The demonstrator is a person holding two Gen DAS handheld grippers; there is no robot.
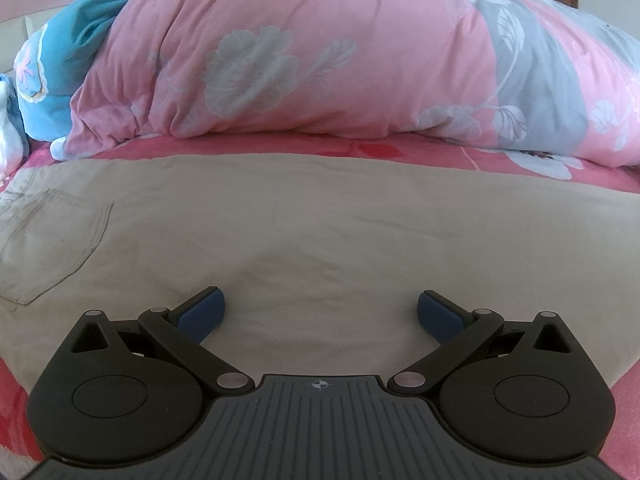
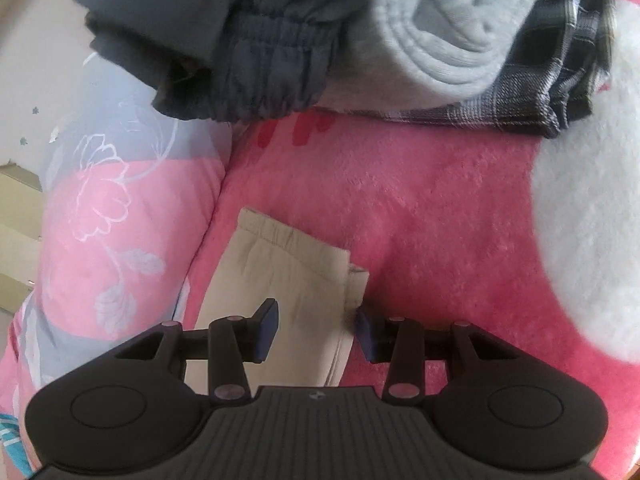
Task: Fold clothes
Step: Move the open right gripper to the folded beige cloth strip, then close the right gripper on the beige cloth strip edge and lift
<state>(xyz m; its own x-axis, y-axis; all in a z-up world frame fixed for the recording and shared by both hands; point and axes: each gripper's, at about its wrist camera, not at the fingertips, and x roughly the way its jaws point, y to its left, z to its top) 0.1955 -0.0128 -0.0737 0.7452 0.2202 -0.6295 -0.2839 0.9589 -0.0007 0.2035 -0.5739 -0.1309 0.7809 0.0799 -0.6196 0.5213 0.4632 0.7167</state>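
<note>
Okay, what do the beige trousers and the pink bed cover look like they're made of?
Beige trousers: likely cotton twill, matte, with fine diagonal weave and stitched pocket seams. Pink bed cover: probably plush fleece, given its fuzzy, short-piled surface.

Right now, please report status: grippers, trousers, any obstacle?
Left gripper open over beige trousers. Right gripper open astride trouser hem. Folded pile ahead, apart.
</note>
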